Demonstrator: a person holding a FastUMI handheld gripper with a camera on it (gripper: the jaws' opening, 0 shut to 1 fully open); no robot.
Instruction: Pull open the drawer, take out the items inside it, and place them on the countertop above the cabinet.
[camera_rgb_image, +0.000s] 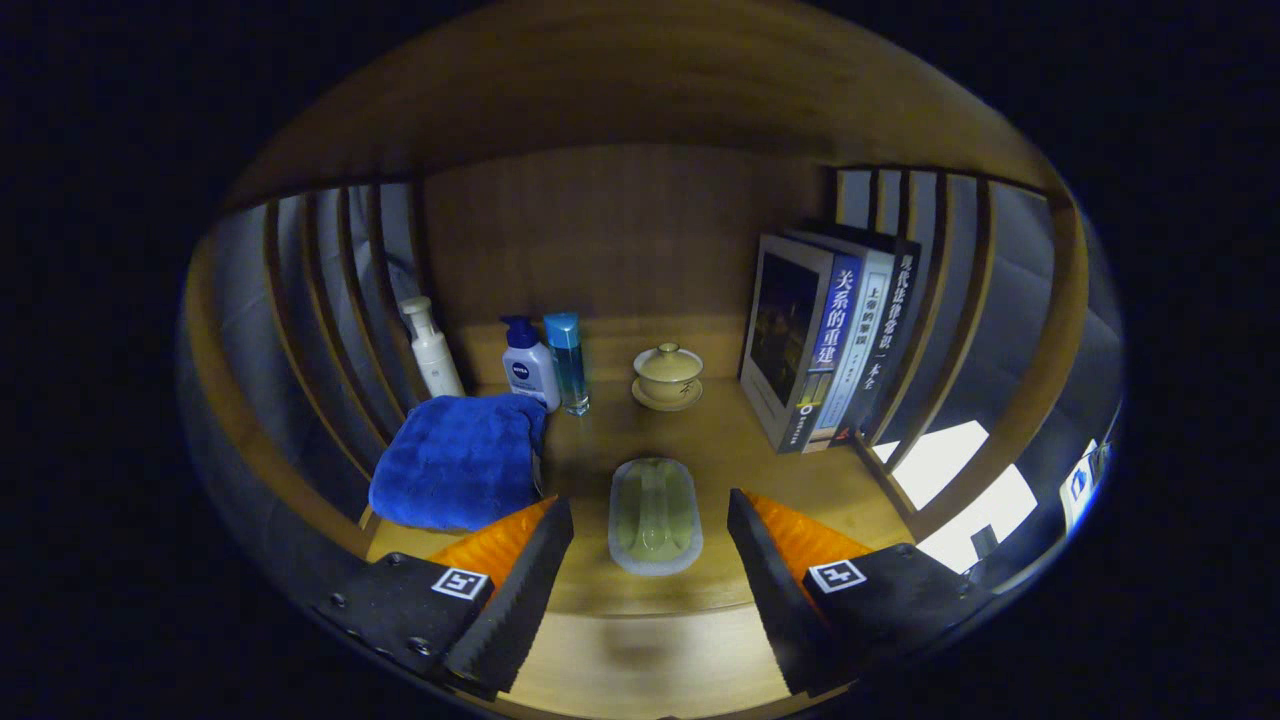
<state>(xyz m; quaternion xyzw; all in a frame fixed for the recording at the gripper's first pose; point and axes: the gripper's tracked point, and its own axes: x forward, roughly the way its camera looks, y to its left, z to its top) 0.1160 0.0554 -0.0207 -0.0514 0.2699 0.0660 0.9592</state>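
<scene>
Both fingers of the gripper stand wide apart and hold nothing; neither one touches anything. Between them and just ahead of their tips lies a pale green soap dish, flat on the wooden countertop, its long axis running near to far, in line with the fingers. That alignment matters most: the dish's narrow width sits across the gap, so closing would pinch its long sides, while drawing back would leave it lying free. The gripper looks forward and slightly down over the surface, level and centred on the dish.

Left of the dish rests a folded blue towel. Farther back stand a white pump bottle, a blue-capped lotion bottle and a clear blue bottle, then a lidded tea cup. Upright books lean far right. I judge the dish already delivered from the drawer.
</scene>
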